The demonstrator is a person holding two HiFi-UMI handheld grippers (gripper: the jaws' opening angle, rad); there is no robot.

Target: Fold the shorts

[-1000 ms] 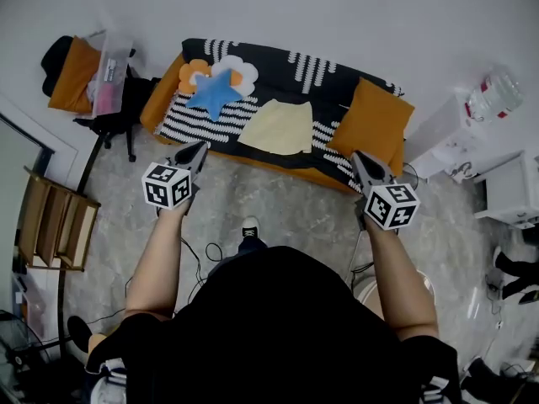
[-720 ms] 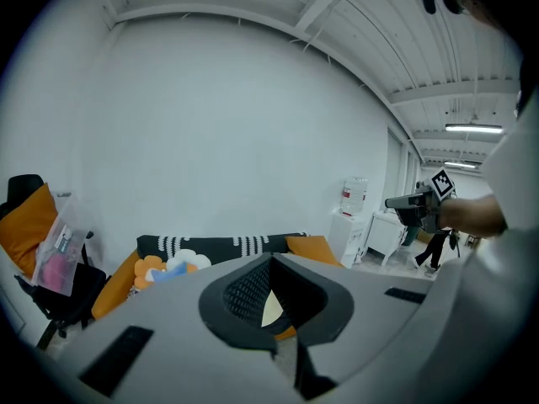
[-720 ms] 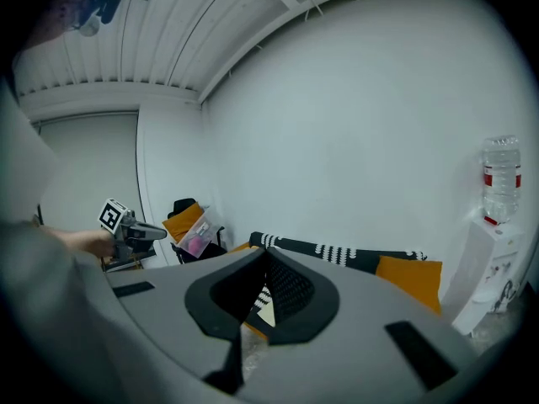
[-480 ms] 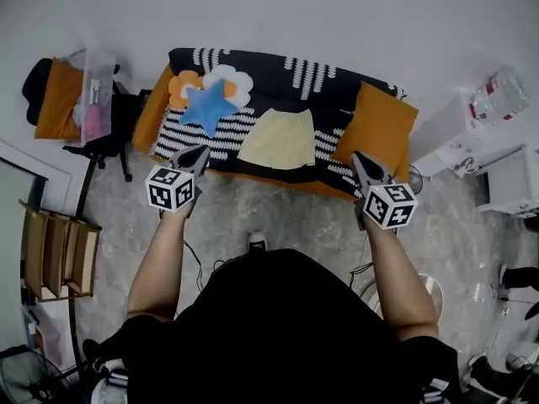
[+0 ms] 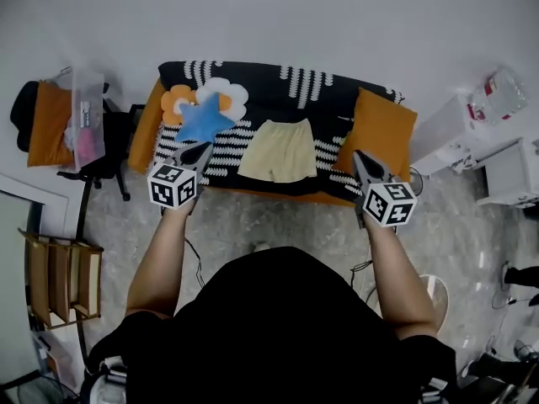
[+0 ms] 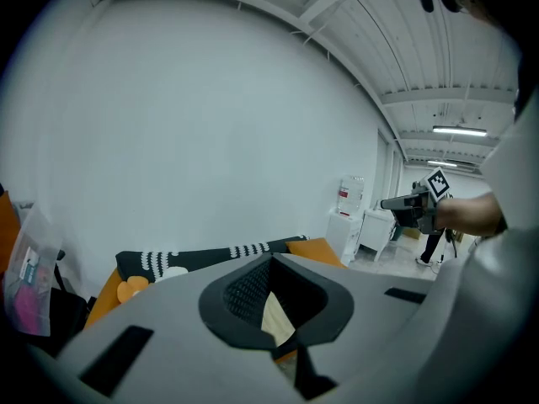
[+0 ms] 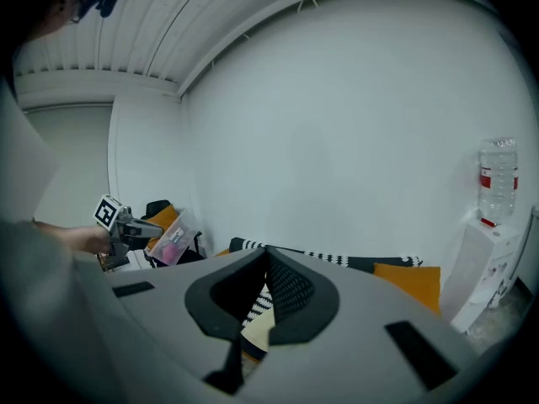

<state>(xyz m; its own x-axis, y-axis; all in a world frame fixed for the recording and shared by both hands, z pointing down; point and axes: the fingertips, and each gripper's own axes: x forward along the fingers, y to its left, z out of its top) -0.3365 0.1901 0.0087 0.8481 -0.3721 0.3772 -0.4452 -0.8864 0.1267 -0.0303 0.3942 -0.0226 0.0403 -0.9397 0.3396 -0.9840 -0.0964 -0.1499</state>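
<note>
**Fig. Approach to the shorts, nothing grasped yet.** Yellow shorts (image 5: 278, 150) lie flat and unfolded on the seat of the patterned sofa (image 5: 328, 87), waistband toward the backrest. They sit between a blue star cushion (image 5: 200, 118) and an orange cushion (image 5: 377, 133). Left tool (image 5: 199, 151) and right tool (image 5: 362, 160) are held out at either side of the shorts, clear of the fabric. Both have jaws together w/ nothing between. Likely step: reach & grasp. To do it well, open the jaws before contact, pinch matching pts on one edge, and lift both sides evenly so the fold lands square.
</note>
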